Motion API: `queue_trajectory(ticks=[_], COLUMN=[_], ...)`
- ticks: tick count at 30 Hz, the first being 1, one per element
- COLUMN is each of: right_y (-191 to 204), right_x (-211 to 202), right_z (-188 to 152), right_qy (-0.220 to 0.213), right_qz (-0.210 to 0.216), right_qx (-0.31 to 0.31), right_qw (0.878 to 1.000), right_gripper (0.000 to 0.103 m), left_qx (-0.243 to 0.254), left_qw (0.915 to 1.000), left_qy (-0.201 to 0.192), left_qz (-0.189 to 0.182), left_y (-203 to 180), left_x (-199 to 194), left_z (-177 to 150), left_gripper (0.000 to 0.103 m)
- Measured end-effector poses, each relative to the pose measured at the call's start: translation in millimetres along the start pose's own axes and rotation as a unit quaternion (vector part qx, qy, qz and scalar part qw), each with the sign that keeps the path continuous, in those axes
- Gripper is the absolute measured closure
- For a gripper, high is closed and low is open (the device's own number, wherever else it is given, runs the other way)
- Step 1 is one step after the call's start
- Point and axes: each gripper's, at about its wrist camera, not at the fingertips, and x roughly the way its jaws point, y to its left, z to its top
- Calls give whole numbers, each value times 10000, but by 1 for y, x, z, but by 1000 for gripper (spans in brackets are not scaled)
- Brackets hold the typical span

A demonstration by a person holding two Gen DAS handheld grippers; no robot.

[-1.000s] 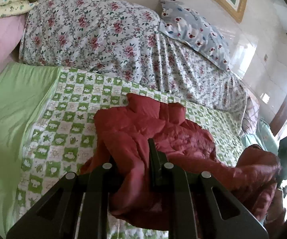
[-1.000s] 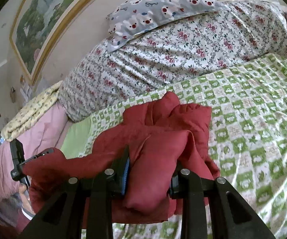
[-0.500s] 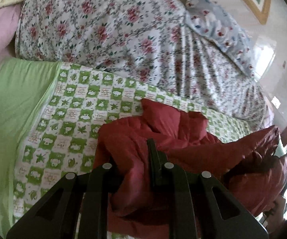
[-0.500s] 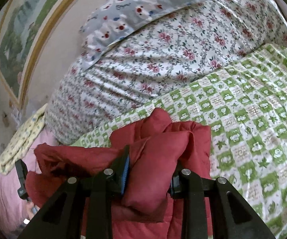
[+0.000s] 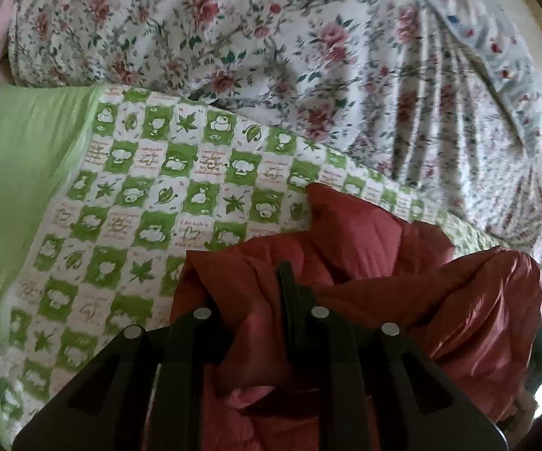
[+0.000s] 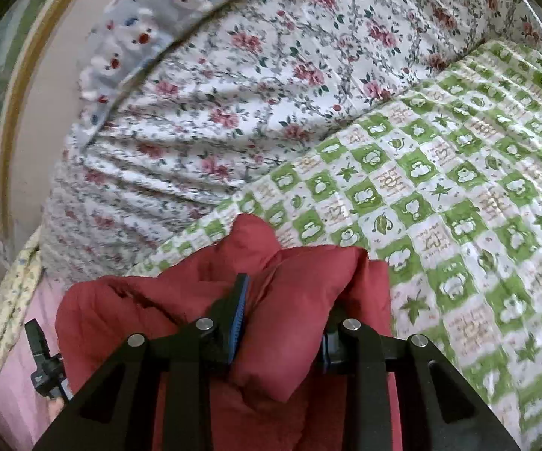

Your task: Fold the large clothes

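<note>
gripping red jacket (image 5: pixel 364 263) | left gripper (image 5: pixel 255 300) clamped | right gripper (image 6: pixel 282 312) clamped | over checkered quilt (image 6: pixel 458 188)

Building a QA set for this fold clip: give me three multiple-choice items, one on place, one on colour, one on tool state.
1. Where does the padded garment lie?
A. on the green checked cover
B. on a wooden floor
C. in a basket

2. What colour is the garment?
A. blue
B. dark red
C. yellow

3. What is the right tool doing?
A. hanging open over bare cover
B. clamped on a fold of the garment
C. gripping the pillow

Key: 1 A, red cloth spreads over the green and white squares. 2 B, both views show it dark red. 3 B, a thick red fold fills the gap between its fingers; the left tool also pinches red cloth.
</note>
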Motion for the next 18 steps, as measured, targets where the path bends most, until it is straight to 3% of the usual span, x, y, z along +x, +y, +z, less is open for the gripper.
queue_trajectory(ticks=[10, 18], right_y=[-19, -36], right_x=[62, 87], right_z=[15, 20], right_qy=[20, 148], right_qz=[-248, -219], right_qx=[151, 512], right_qw=[9996, 9983], right_gripper=[73, 73], left_qx=[-204, -538], left_qw=[9991, 9978], left_qy=[296, 393], left_qz=[214, -75], left_y=[6, 19], left_x=[66, 75], left_z=[19, 25], left_gripper=[83, 78])
